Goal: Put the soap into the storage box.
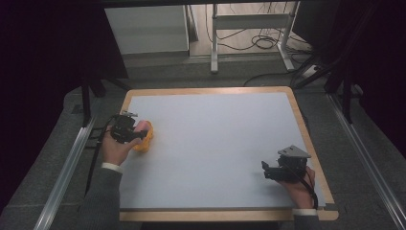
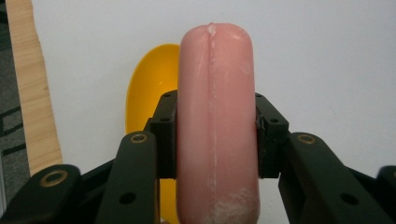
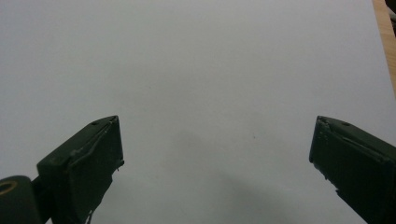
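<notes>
Left gripper view: sausage [image 2: 216, 126] between tongs [image 2: 216, 135]

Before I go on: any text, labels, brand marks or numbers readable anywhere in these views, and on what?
None can be read in any view.
Pink sausage in the left tool: no print, just a pale seam.
Yellow dish beneath it: plain.
White table top and its wooden edge: no marks.
Right tool, jaws open: plain black, no lettering.
</notes>
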`<action>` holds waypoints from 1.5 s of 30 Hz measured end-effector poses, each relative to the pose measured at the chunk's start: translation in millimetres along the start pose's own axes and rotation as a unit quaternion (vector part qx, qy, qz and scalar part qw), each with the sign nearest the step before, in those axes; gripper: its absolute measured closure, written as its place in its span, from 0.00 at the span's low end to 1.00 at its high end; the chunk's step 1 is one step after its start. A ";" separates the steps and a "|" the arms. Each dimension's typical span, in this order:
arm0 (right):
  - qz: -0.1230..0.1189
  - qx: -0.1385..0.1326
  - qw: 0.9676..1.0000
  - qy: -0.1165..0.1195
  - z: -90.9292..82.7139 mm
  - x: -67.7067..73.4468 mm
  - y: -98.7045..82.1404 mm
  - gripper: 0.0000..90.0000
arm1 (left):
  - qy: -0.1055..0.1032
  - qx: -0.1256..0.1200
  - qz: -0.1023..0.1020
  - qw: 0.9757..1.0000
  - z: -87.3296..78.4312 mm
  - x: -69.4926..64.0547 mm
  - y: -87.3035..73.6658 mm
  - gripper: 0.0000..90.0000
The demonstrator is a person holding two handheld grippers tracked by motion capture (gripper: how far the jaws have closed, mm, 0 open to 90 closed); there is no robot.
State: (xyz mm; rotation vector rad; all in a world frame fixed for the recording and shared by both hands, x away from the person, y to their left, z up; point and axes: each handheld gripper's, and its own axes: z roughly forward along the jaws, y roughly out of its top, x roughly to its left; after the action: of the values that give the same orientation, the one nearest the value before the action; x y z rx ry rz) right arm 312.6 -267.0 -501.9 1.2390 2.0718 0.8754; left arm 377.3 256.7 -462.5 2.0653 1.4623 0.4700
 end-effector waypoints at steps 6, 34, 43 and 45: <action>0.001 -0.001 1.000 -0.001 -0.3 -1.1 -0.3 0.03 | 0.002 0.009 -0.009 1.000 8.1 5.3 -1.6 0.67; -0.001 0.001 1.000 0.000 0.5 0.5 -0.2 0.03 | -0.016 -0.056 -0.023 0.998 -9.5 6.2 -16.8 0.36; -0.001 0.001 1.000 0.000 0.6 -0.1 0.1 0.03 | -0.031 -0.083 0.006 0.996 -21.0 -9.0 -39.3 0.34; -0.001 0.001 1.000 0.001 0.7 0.2 0.4 0.03 | -0.046 -0.082 -0.001 0.996 -22.2 -12.3 -46.0 0.34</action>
State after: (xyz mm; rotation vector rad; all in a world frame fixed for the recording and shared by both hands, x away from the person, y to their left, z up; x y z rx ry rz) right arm 313.3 -266.5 -502.1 1.2365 2.0750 0.8735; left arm 326.2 262.0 -473.3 1.9304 1.3270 0.4725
